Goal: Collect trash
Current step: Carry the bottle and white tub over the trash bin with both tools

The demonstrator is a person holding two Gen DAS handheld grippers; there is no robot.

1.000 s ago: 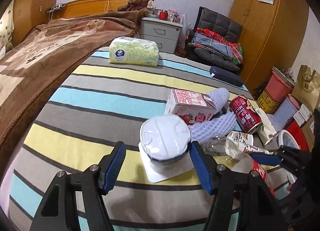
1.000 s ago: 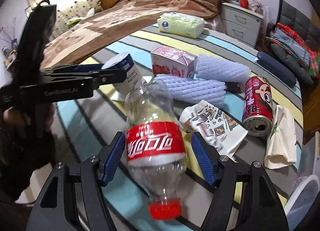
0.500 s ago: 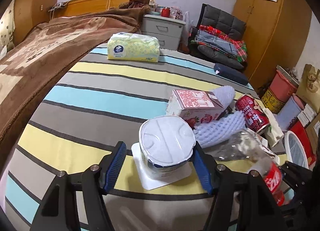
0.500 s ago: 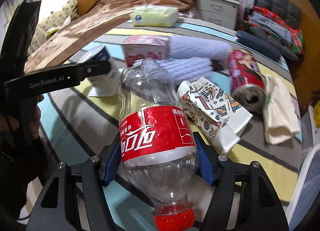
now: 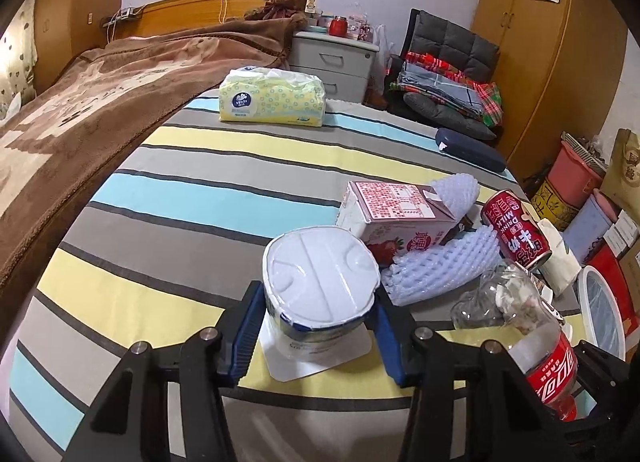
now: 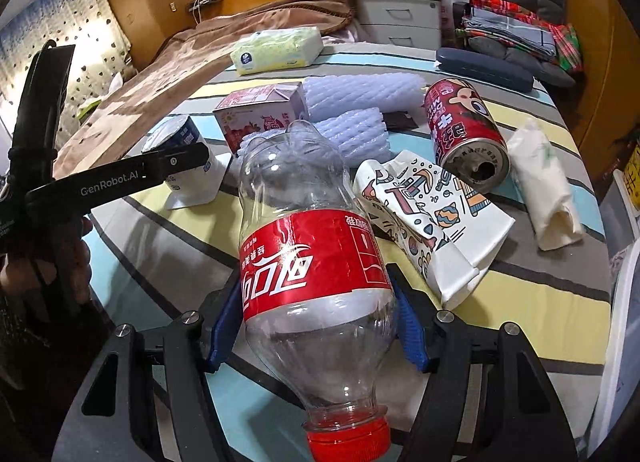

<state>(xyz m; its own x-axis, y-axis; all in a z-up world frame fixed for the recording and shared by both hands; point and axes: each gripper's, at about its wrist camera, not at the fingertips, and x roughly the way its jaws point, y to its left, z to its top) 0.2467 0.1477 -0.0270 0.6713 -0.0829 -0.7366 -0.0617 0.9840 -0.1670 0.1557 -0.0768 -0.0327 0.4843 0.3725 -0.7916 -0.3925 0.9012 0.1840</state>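
Left gripper (image 5: 318, 332) jaws just closed onto white cup (image 5: 320, 286), pads touching; right gripper (image 6: 314, 326) clamps clear bottle (image 6: 308, 246), near striped bedsheet (image 5: 200, 198).

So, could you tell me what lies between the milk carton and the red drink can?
Two white foam nets lie between the milk carton and red can, clearest in the right wrist view.

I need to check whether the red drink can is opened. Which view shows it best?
The right wrist view: the red can lies with its opened top facing the camera. The left wrist view shows only its labelled side.
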